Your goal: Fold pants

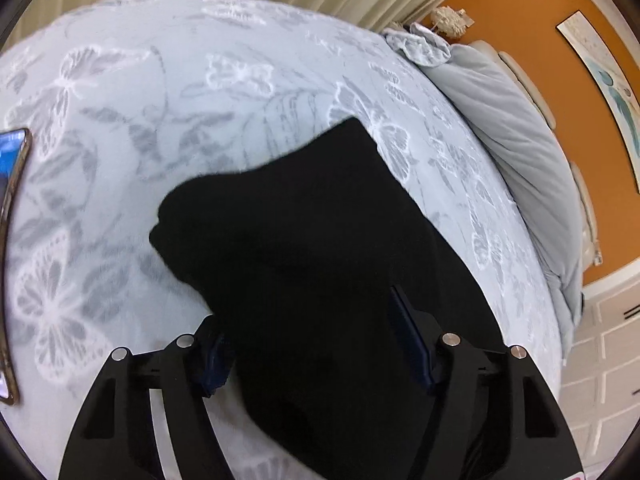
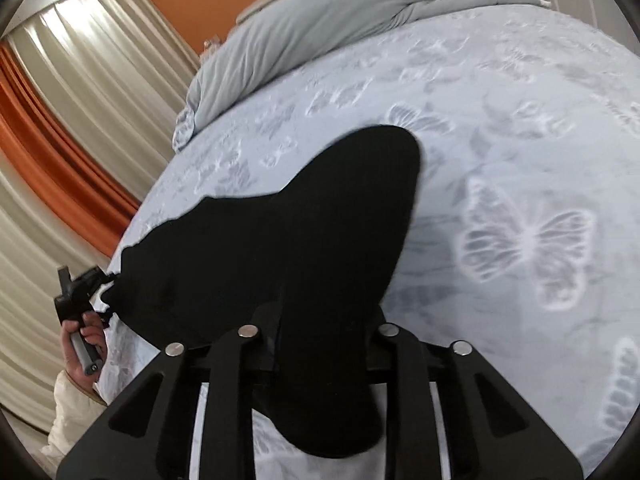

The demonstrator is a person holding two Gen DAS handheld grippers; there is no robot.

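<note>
- Black pants [image 1: 320, 248] lie bunched on a pale blue bedspread [image 1: 168, 92] printed with white and grey butterflies.
- From the left wrist view, the left gripper [image 1: 320, 340] has the dark cloth filling the space between its fingers; the blue pad of the right-hand finger [image 1: 412, 340] stands clear against the fabric, while the other finger [image 1: 212, 356] sits at the cloth's edge. Whether the pads actually press on the fabric cannot be told.
- From the right wrist view, the right gripper [image 2: 320, 344] is clenched on a fold of the pants [image 2: 288, 240], which rises out from between its fingers and spreads towards the left of the view.
- At the left edge of that view, the person's hand [image 2: 86, 340] in a white sleeve [image 2: 76, 412] grips the handle of the other gripper, at the far end of the cloth.
- A phone [image 1: 12, 168] with a lit screen lies on the bedspread at the left edge of the left wrist view, well apart from the pants.
- A rolled grey-blue duvet [image 2: 320, 20] rests along the head of the bed, against an orange wall [image 1: 520, 4].
- Cream and orange curtains [image 2: 80, 100] hang beside the bed.
</note>
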